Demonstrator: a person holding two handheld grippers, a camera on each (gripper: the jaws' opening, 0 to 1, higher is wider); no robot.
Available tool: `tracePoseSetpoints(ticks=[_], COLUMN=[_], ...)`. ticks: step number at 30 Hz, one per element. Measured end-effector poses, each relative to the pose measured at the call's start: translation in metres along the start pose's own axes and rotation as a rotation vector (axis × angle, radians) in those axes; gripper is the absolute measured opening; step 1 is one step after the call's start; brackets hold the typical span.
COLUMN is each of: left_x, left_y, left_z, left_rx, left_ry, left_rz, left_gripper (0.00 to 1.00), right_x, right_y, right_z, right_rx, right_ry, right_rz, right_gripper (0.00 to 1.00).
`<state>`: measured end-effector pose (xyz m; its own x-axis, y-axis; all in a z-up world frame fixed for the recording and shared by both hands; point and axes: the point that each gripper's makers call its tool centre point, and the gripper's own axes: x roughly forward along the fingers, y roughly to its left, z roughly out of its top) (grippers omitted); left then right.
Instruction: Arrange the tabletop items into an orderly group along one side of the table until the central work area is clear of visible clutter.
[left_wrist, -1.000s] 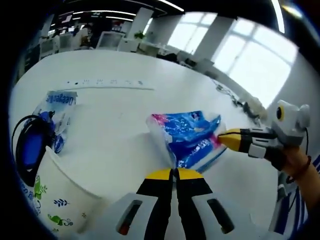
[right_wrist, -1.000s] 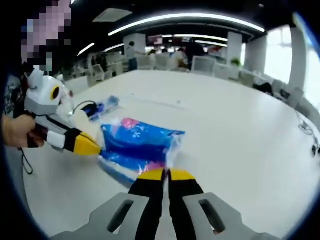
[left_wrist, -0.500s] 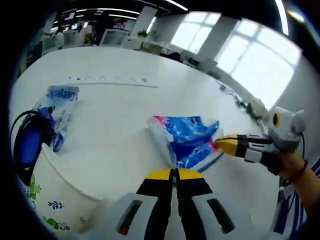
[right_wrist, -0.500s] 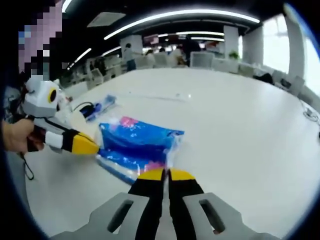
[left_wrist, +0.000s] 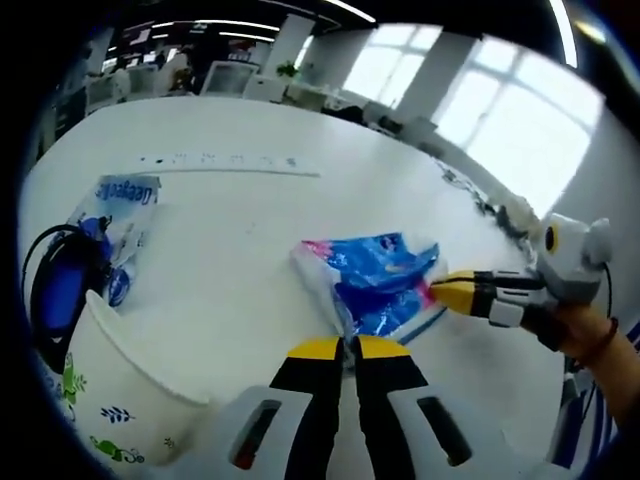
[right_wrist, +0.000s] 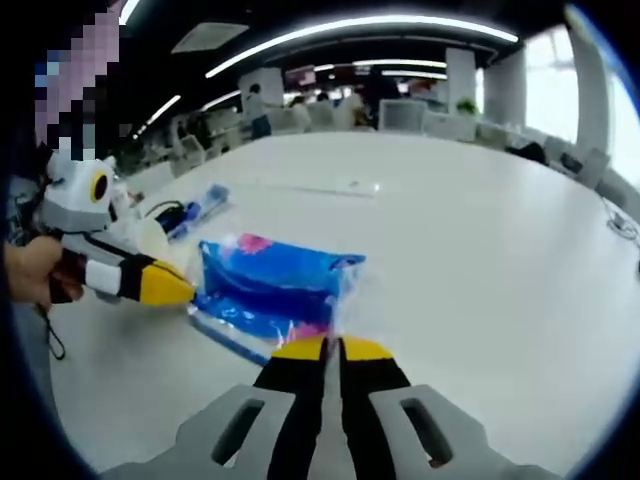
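Observation:
A blue and pink tissue pack (left_wrist: 375, 278) in clear wrap stretches between my two grippers over the white table (left_wrist: 240, 240). My left gripper (left_wrist: 343, 348) is shut on the wrap at the pack's near end. My right gripper (left_wrist: 440, 293) comes in from the right, shut on the far end. In the right gripper view the same pack (right_wrist: 268, 285) lies ahead, with my right gripper (right_wrist: 330, 348) shut on its crinkled wrap. There my left gripper (right_wrist: 185, 290) pinches the pack's left edge. I cannot tell whether the pack touches the table.
A white paper cup (left_wrist: 120, 400) with leaf prints stands close at lower left. Beside it lie a black cable with a blue item (left_wrist: 60, 285) and a blue-printed packet (left_wrist: 125, 200). A white power strip (left_wrist: 225, 162) lies farther back. A person's hand (right_wrist: 35, 270) holds the left gripper.
Both grippers keep their hold on the pack. The pack has sunk slightly and sits a little flatter between them. The other items have not moved.

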<state>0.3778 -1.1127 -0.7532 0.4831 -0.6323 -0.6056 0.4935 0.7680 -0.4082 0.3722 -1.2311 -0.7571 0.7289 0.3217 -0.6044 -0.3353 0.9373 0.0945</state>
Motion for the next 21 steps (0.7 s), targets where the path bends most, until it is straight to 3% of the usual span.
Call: tracePoseSetpoints(ticks=[1, 5, 21], left_x=[-0.001, -0.003, -0.032], left_y=[-0.001, 0.003, -0.016], left_z=[0.000, 0.002, 0.020], left_rx=[-0.015, 0.062, 0.124], left_ry=[0.008, -0.001, -0.087], left_rz=[-0.001, 0.027, -0.029], left_gripper=[0.07, 0.12, 0.22], right_x=[0.000, -0.001, -0.016], right_y=[0.000, 0.002, 0.005], right_z=[0.000, 0.002, 0.026], right_rx=[-0.001, -0.009, -0.023], right_ry=[0.000, 0.008, -0.029], right_rz=[0.000, -0.004, -0.044], right_gripper=[0.03, 0.06, 0.34])
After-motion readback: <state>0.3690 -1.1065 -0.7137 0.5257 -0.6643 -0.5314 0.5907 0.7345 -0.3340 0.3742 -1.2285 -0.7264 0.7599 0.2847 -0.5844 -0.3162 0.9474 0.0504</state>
